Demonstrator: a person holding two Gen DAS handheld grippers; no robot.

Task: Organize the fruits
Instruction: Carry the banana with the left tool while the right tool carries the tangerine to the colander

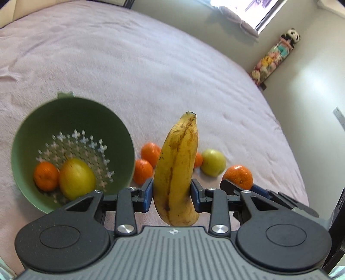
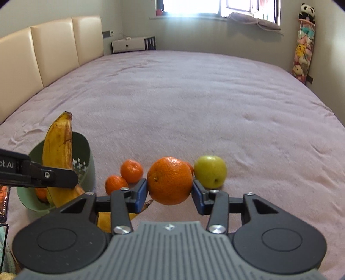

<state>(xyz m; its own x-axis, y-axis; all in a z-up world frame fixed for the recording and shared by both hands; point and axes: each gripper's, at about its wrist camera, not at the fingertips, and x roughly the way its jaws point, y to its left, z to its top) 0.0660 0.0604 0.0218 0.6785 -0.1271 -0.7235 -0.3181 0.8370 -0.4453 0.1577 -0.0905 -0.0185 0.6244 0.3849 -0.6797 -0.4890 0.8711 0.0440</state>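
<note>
My left gripper (image 1: 172, 191) is shut on a spotted yellow banana (image 1: 176, 168), which it holds upright above the bed. To its left a green colander bowl (image 1: 25, 137) holds an orange (image 1: 45, 176) and a yellow-green apple (image 1: 76, 181). My right gripper (image 2: 170, 190) is shut on a large orange (image 2: 170, 181), also lifted off the bed. Below, on the pink bedcover (image 2: 194, 103), lie two small oranges (image 2: 131, 171) (image 2: 115, 184), a green apple (image 2: 210, 171) and a third orange half hidden behind the held one. The right wrist view shows the banana (image 2: 58, 155) in front of the bowl (image 2: 87, 172).
Under my right gripper a yellow fruit with a stem (image 2: 103, 221) shows partly, maybe a second banana. A cream headboard (image 2: 43, 49) runs along the left. A window (image 2: 194, 6), a low cabinet (image 2: 133, 44) and a hanging stack of plush toys (image 2: 303, 47) stand beyond the bed.
</note>
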